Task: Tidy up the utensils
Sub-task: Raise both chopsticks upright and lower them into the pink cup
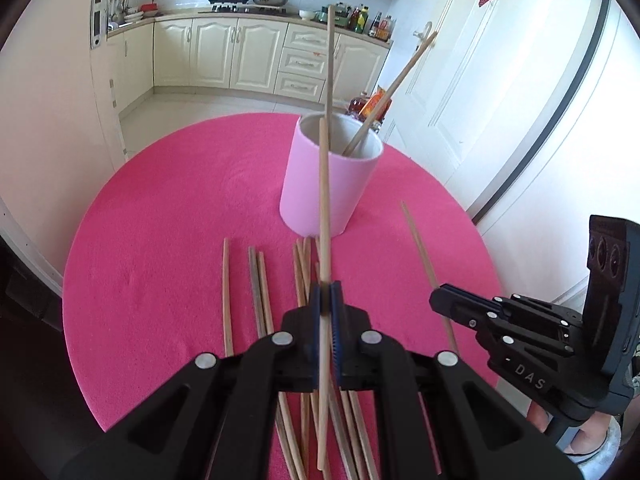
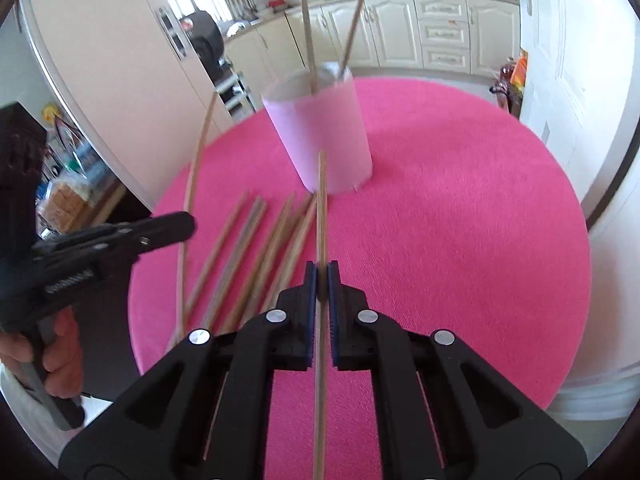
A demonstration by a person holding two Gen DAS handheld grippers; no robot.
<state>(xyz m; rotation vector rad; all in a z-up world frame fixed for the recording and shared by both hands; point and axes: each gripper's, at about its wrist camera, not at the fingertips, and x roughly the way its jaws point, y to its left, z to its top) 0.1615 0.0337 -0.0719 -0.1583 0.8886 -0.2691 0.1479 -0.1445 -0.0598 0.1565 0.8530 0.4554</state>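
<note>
A pink cylindrical cup (image 1: 320, 196) (image 2: 324, 136) stands on the far half of the round pink table (image 1: 160, 220) (image 2: 460, 220). Two wooden chopsticks (image 1: 330, 60) (image 2: 307, 32) stand in it, leaning apart. Several loose chopsticks (image 1: 260, 300) (image 2: 248, 248) lie side by side on the near part of the table. My left gripper (image 1: 327, 292) (image 2: 188, 222) is shut on one chopstick (image 1: 323, 200) (image 2: 195, 168), lifted and pointing toward the cup. My right gripper (image 2: 322, 270) (image 1: 438, 300) is shut on another chopstick (image 2: 321, 208) (image 1: 424, 260), held above the table to the right of the pile.
The table's edge drops to a tiled floor all round. A white door (image 1: 460, 100) and bottles on the floor (image 1: 368, 106) lie beyond the cup. Cream kitchen cabinets (image 1: 240, 56) line the far wall. A fridge (image 2: 120, 60) stands to the left in the right wrist view. A hand (image 2: 60, 360) holds the left gripper's handle.
</note>
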